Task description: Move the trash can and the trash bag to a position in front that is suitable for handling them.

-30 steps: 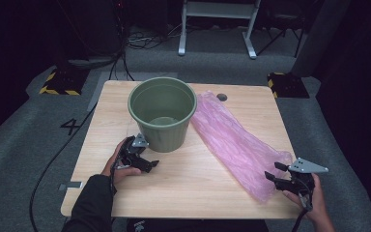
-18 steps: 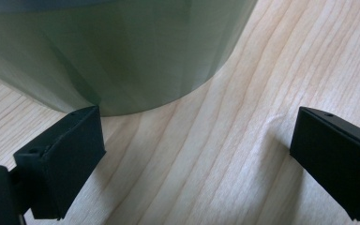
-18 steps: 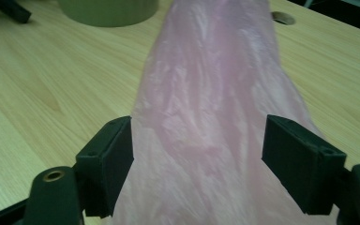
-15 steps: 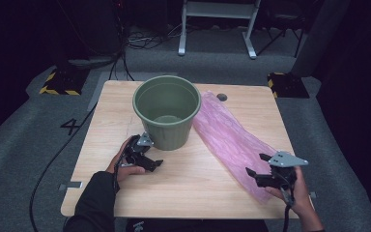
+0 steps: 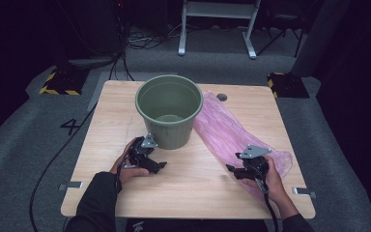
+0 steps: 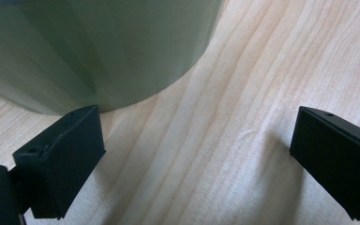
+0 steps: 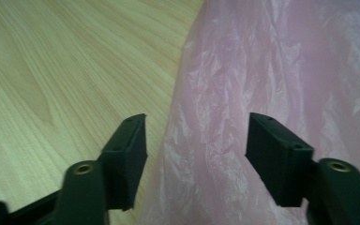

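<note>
- Pink bag [image 5: 232, 133]: thin, crinkled, translucent plastic, flat at the bucket's [image 5: 166, 116] 4 o'clock.
- Right tool [image 7: 194, 154]: jaws just closing, straddling its edge, unpinched.
- Left tool [image 6: 192, 154]: spread, empty.

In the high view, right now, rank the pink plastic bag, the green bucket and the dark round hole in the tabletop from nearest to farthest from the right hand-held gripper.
1. Pink plastic bag: lying right under and beside the right hand-held gripper, along the table's right side.
2. Green bucket: upright at the table's middle, up and to the left.
3. Dark round hole: near the far edge, beyond the bag's far end.
</note>
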Demonstrator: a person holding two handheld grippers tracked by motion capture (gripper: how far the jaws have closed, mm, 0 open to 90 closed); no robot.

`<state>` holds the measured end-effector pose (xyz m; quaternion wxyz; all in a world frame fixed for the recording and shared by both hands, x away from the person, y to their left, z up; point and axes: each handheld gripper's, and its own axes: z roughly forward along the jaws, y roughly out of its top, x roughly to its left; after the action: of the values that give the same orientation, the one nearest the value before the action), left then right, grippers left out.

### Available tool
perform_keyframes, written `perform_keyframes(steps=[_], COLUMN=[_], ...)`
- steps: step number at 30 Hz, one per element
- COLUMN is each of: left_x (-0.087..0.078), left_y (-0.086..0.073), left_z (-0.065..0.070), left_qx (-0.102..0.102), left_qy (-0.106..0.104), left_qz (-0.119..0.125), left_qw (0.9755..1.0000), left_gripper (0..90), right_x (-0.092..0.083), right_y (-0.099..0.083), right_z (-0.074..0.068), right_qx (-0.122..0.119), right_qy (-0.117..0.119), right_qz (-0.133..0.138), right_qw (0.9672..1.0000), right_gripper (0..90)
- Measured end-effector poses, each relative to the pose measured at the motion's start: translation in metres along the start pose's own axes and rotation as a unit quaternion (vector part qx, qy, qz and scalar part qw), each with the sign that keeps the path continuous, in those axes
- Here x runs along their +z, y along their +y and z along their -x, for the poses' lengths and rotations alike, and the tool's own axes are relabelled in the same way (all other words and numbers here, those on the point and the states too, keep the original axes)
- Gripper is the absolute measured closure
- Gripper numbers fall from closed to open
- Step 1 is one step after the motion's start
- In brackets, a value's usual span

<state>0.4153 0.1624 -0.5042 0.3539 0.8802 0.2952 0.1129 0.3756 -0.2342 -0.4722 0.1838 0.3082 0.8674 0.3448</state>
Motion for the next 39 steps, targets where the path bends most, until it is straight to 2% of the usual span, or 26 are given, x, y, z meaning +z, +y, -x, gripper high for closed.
perform_keyframes(steps=[3,5,6,8,13,16,26,34,36,39], left_x=[-0.002,-0.006,-0.007,-0.01,-0.014,-0.016,-0.027,-0.027,-0.027,-0.027], left_y=[-0.003,-0.006,-0.008,-0.011,-0.015,-0.017,-0.029,-0.03,-0.03,-0.03], left_z=[0.004,0.008,0.009,0.012,0.015,0.016,0.018,0.017,0.016,0.016], left_qx=[-0.004,-0.001,-0.001,0.0,-0.002,-0.003,-0.004,-0.006,-0.005,-0.006], left_qy=[0.004,0.003,0.003,0.003,0.004,0.005,0.006,0.007,0.007,0.007], left_qz=[0.002,0.001,0.002,0.001,0.002,0.001,0.003,0.002,0.001,0.0], left_qw=[1.0,1.0,1.0,1.0,1.0,1.0,1.0,1.0,1.0,1.0], left_gripper=[3.2,3.4,3.5,3.5,3.5,3.5,3.5,2.3,2.3,1.8], right_x=[0.003,0.005,0.006,0.006,0.004,0.001,-0.011,-0.025,-0.029,-0.037], right_y=[-0.002,-0.005,-0.007,-0.01,-0.018,-0.023,-0.036,-0.047,-0.047,-0.041], right_z=[0.002,0.004,0.005,0.007,0.013,0.019,0.026,0.03,0.029,0.027], right_qx=[-0.001,-0.002,-0.005,-0.009,-0.006,-0.003,0.002,-0.001,-0.006,-0.002], right_qy=[0.009,0.009,0.017,0.019,0.033,0.033,0.028,0.014,0.005,0.0], right_qz=[-0.006,-0.015,-0.019,-0.023,-0.023,-0.024,-0.032,-0.041,-0.03,-0.009], right_qw=[0.9999,0.9998,0.9997,0.9995,0.9992,0.9992,0.9991,0.9991,0.9995,1.0], right_gripper=[50.7,59.5,64.3,70.1,77.8,80.7,83.2,80.8,77.5,66.6])
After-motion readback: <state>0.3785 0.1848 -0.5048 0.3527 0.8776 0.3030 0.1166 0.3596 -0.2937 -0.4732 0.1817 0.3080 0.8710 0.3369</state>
